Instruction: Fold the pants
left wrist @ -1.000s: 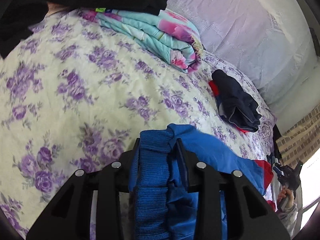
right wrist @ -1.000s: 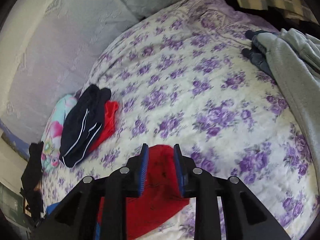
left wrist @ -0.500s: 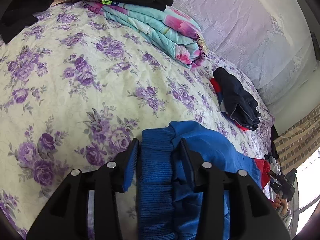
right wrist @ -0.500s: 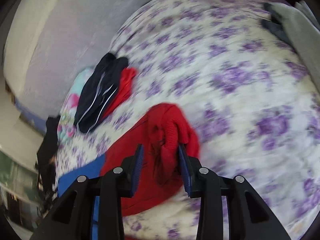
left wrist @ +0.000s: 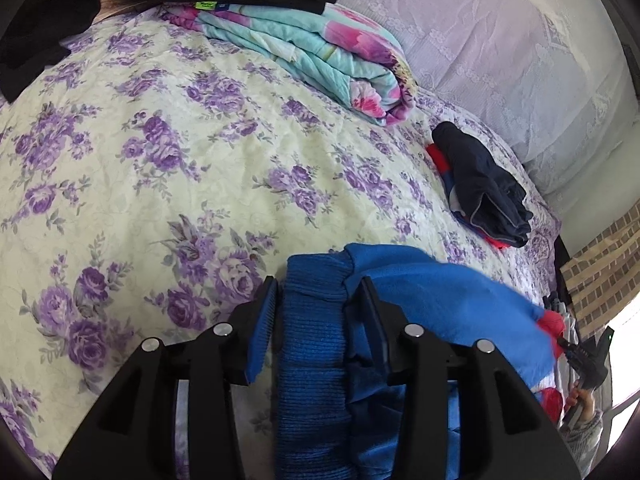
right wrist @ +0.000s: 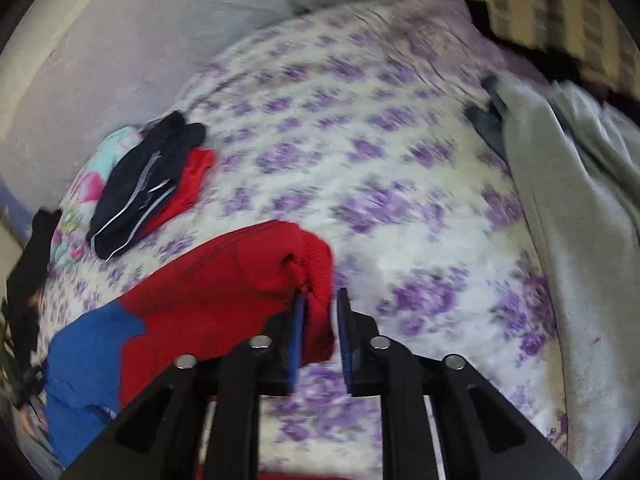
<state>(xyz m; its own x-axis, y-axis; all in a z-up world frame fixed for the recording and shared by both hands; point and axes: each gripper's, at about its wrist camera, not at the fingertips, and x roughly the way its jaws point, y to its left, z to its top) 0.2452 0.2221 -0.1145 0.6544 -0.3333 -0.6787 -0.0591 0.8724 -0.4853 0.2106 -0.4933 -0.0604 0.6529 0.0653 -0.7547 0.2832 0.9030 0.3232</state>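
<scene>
The pants are blue and red, with ribbed knit bands. In the left wrist view the blue ribbed waistband (left wrist: 312, 320) lies between the fingers of my left gripper (left wrist: 318, 296), whose jaws stand apart around it, loose. The blue cloth (left wrist: 440, 300) stretches right to a red part. In the right wrist view the red leg (right wrist: 224, 280) lies on the bed and its ribbed cuff (right wrist: 320, 264) sits between the fingers of my right gripper (right wrist: 322, 304), which have a gap on the right side.
A floral purple bedspread (left wrist: 160, 168) covers the bed. A folded teal and pink blanket (left wrist: 320, 56) and a dark navy and red folded garment (left wrist: 480, 188) lie at the far side. Grey clothes (right wrist: 560, 200) lie at the right in the right wrist view.
Both grippers have opened: the left jaws spread away from the blue waistband, and the right jaws loosened on the red cuff. The pants have settled onto the bed, stretched out between them.
</scene>
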